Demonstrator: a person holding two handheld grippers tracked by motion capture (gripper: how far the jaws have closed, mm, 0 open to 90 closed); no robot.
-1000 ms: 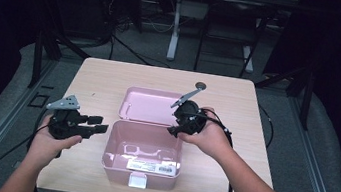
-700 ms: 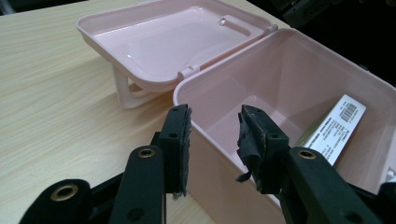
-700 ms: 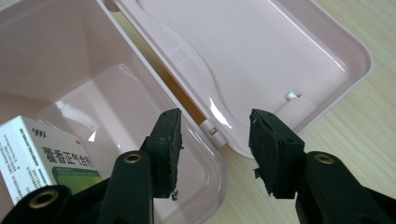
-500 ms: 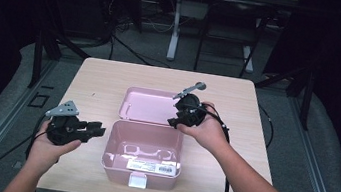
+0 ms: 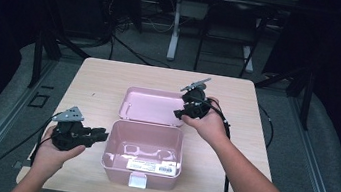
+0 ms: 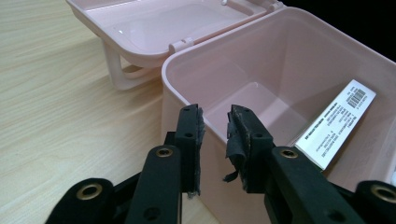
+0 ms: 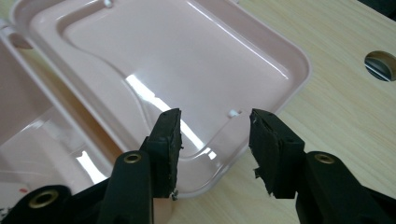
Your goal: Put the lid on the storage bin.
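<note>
Pink box (image 5: pixel 143 152) sat open on bench (image 5: pixel 100 76); L gripper (image 6: pixel 215 140) jaws slightly apart, R gripper (image 7: pixel 215 140) jaws wider over lid (image 7: pixel 187 60), both empty.

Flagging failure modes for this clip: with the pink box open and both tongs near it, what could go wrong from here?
1. The right tongs stand open over the lid's rim; a shallow grip could slip off the smooth plastic.
2. The left tongs sit open at the pink box's wall; a nudge may slide the box across the table.
</note>
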